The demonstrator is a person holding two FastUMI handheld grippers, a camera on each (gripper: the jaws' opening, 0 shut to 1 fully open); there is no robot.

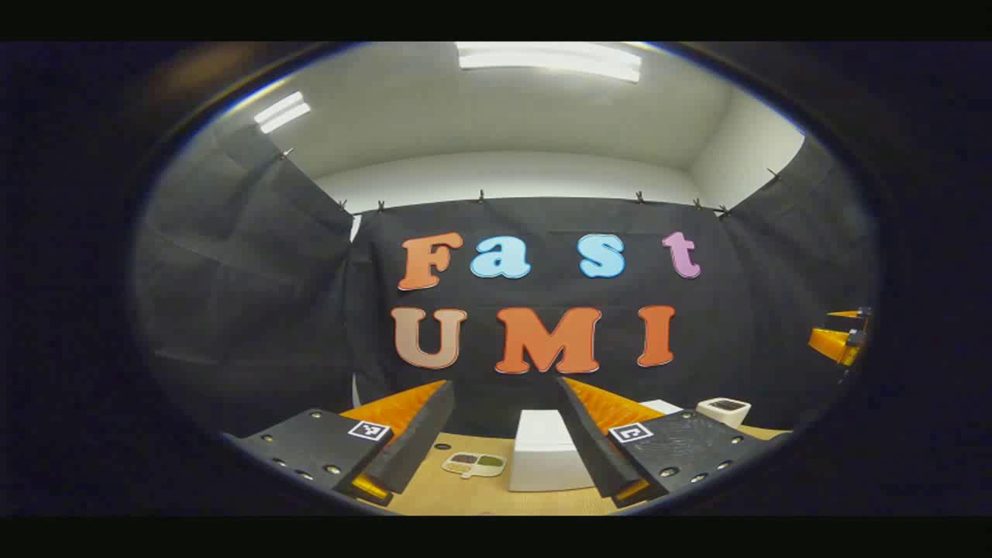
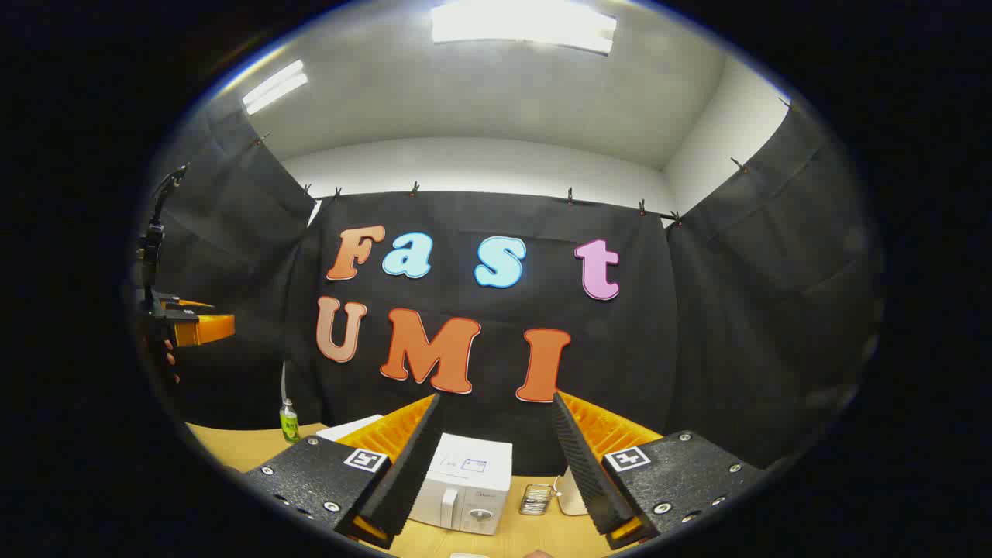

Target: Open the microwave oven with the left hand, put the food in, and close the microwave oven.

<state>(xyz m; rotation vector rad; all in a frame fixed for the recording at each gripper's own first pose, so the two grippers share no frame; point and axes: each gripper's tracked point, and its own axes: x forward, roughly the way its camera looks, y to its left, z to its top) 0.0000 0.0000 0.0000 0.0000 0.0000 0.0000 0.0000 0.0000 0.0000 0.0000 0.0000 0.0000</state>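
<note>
Left gripper [image 1: 504, 434]: we are holding it high above the table [image 1: 457, 496] with its fingers spread wide and nothing between them.
Right gripper [image 2: 496, 449]: we are holding it high too, jaws parted and gripping nothing.
Microwave oven [image 2: 465, 484]: it is sitting on the table well ahead of both grippers, door shut, handle and dial facing us in the right gripper view; in the left gripper view it is showing as a white box [image 1: 546, 461] between the fingers.
Food [image 1: 473, 463]: a small tray with dark and green portions is lying on the table just left of the microwave oven, as we are seeing it in the left gripper view.
Risk at the door: we are judging the oven to be light, so a hard pull on the handle could be dragging the whole box forward instead of swinging the door.
Risk with the food: the tray is looking flat and low, so a shallow pinch could be slipping off or tipping it.
Risk nearby: a small green bottle [image 2: 289, 421] is standing at the table's far left; a wide swing of the left arm could be knocking it.
</note>
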